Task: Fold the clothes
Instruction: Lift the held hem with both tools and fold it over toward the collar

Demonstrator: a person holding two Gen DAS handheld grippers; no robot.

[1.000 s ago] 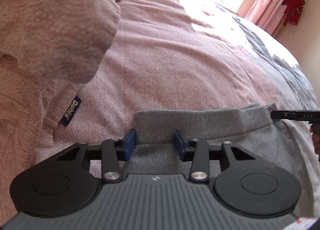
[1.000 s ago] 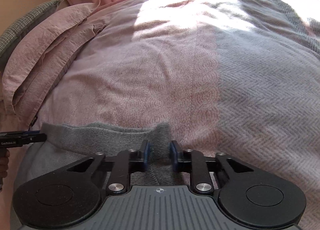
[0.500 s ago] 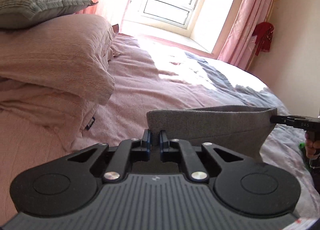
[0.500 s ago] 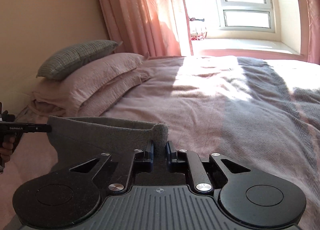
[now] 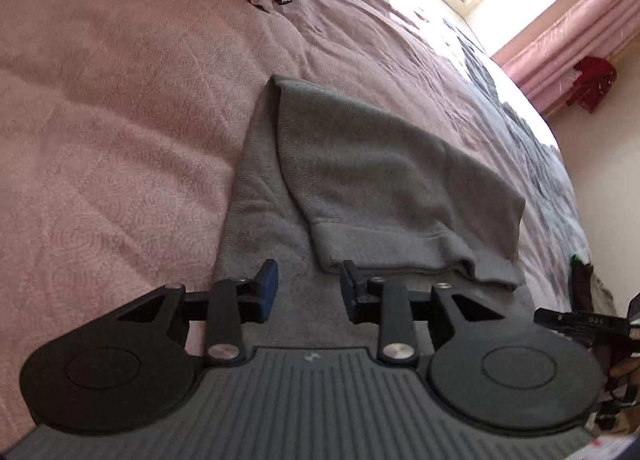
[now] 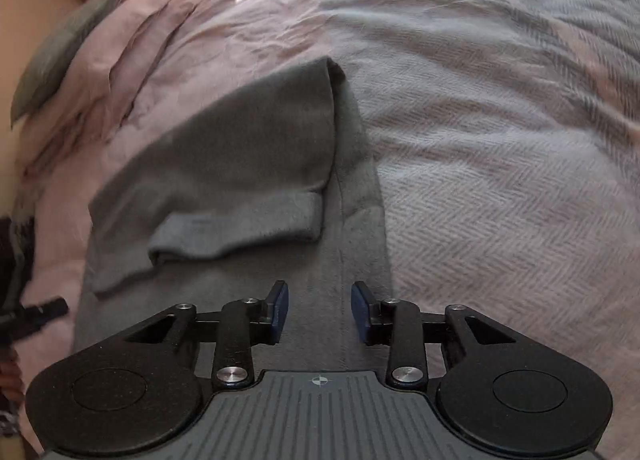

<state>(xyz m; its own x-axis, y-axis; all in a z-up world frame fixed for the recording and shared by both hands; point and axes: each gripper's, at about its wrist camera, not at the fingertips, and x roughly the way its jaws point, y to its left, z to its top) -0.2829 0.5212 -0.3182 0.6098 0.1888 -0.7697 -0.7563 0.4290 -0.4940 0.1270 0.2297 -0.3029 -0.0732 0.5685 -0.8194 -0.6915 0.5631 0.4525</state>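
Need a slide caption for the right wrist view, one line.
Right tongs open above a grey knit garment, its ribbed hem folded back over itself, on a pink and grey bedspread.

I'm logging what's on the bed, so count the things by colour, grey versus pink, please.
Grey: 2, the folded garment and the grey pillow.
Pink: 2, the bedspread and the pink pillows, taken as one stack.
Total: 4

Grey garment (image 5: pixel 384 179) near end hidden behind tool body; pillows (image 6: pixel 100 71) blurred.
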